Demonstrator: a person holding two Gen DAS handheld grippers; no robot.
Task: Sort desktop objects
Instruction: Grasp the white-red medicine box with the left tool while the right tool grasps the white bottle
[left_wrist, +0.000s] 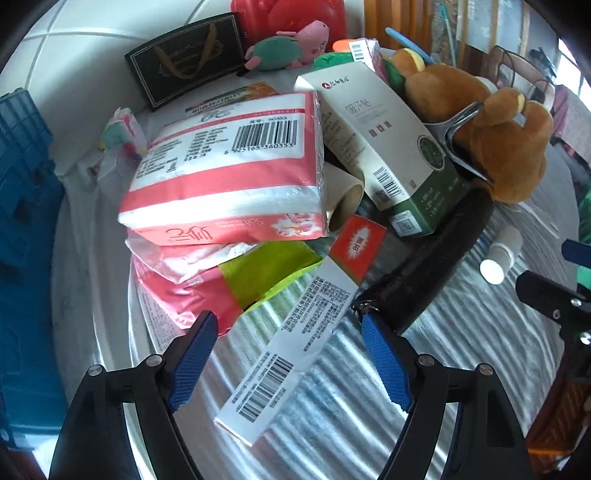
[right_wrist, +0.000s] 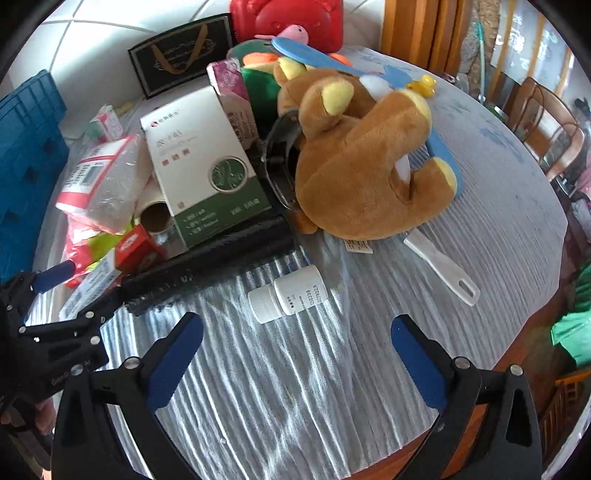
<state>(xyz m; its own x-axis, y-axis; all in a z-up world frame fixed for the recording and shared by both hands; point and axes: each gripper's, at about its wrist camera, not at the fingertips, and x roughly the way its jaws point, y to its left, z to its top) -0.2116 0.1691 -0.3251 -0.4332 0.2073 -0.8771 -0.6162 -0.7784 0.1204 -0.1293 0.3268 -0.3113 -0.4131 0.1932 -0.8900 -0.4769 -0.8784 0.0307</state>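
Both grippers wide open, empty, over cluttered table.
Left gripper straddles long white barcode box near front edge; right gripper hovers just short of white pill bottle lying mid-table.

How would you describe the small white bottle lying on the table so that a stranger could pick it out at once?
Start at the big brown teddy bear lying on the striped tablecloth. Just in front of it, past the end of the long black roll, lies the small white bottle on its side. It is the only capped white cylinder, with digits printed on its label.
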